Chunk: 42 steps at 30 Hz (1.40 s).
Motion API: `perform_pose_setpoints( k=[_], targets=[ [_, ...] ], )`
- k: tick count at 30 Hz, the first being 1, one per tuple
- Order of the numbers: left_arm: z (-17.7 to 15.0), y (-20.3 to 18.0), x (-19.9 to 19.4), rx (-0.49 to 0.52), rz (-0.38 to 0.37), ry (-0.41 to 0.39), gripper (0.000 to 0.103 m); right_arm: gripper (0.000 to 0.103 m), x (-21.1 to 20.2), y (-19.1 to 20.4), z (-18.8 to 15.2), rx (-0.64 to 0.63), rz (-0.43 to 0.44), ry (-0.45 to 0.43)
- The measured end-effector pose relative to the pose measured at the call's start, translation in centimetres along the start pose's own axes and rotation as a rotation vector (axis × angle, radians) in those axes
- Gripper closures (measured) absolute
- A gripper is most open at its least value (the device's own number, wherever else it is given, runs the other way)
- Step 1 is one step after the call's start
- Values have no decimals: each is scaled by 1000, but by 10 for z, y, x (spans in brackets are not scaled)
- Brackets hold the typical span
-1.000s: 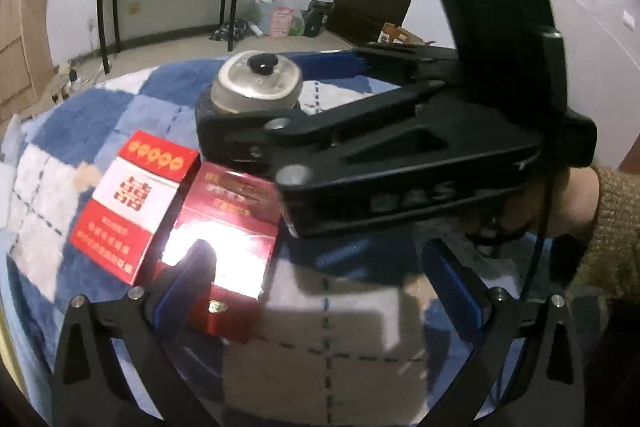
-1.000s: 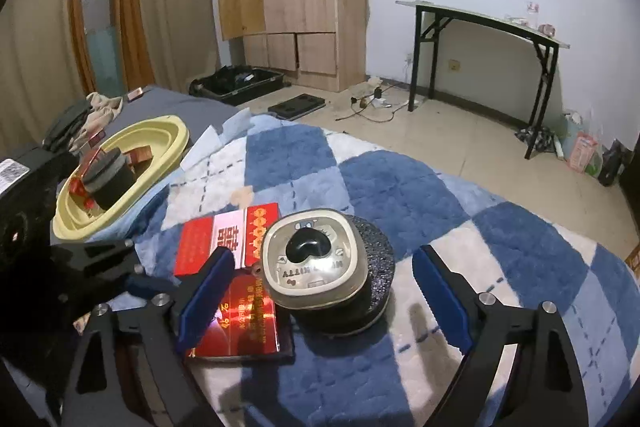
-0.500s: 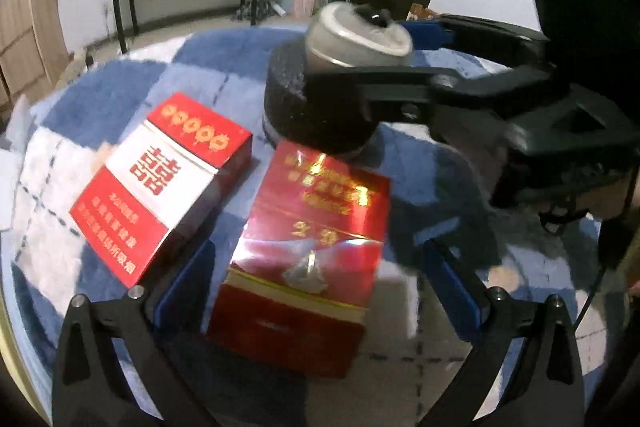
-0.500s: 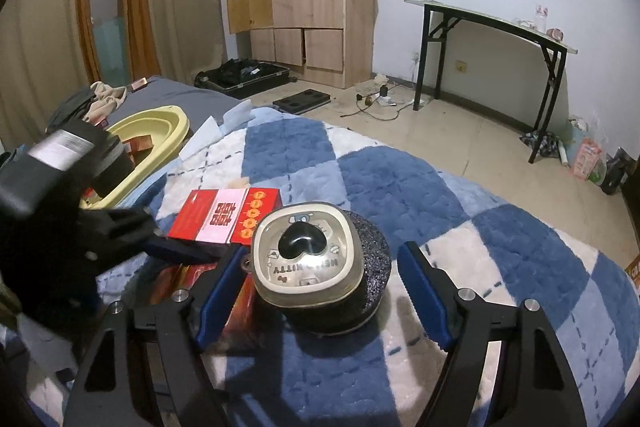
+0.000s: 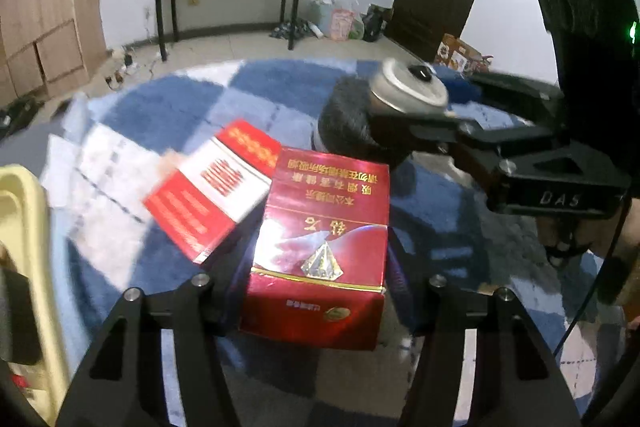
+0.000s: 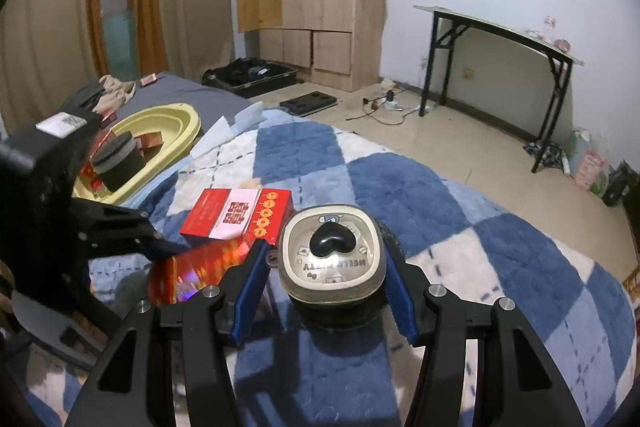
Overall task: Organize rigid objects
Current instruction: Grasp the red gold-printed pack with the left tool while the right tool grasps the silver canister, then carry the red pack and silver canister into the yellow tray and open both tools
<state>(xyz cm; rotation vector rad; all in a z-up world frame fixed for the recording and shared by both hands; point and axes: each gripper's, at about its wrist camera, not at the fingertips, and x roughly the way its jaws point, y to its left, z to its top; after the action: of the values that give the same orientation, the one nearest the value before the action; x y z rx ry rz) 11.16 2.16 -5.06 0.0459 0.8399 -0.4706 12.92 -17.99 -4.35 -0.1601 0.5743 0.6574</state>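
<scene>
While the dark red box [image 5: 320, 247] lies on the blue-and-white checked blanket [image 6: 460, 219] between the left gripper [image 5: 316, 291] fingers, which press its sides, the right gripper [image 6: 324, 283] clamps the round black case with a clear lid [image 6: 332, 259] just beyond. A red-and-white box [image 5: 212, 187] rests left, near the yellow basin [image 6: 176, 123].

The right gripper [image 5: 556, 183] is showing "DAS" on its body. The rounded case [image 6: 332, 259] lid is showing "HELLO KITTY", upside down.
</scene>
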Motion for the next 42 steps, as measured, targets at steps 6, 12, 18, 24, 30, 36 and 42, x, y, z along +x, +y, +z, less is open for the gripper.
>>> perform_pose_setpoints(
  k=[6, 12, 18, 24, 30, 36, 42],
  targets=[
    [17, 17, -55, -17, 58, -61, 42, 49, -32, 3, -2, 41, -22, -31],
    [21, 69, -129, -116, 179, -156, 42, 49, -59, 29, 9, 16, -6, -49],
    [6, 138, -163, -213, 342, -218, 42, 49, -52, 95, 42, -55, 76, -53],
    [-30, 210, -165, -353, 455, -156, 42, 49, -7, 163, 66, -89, 183, -29],
    [-47, 248, -151, -427, 436, -136, 42, 49, 30, 234, 56, -132, 299, 22],
    [-46, 282, -144, -504, 439, -158, 42, 49, 75, 278, 47, -210, 328, 106],
    [-60, 308, -109, -611, 453, -90, 43, 49, 116, 276, 65, -261, 276, 144]
  ],
)
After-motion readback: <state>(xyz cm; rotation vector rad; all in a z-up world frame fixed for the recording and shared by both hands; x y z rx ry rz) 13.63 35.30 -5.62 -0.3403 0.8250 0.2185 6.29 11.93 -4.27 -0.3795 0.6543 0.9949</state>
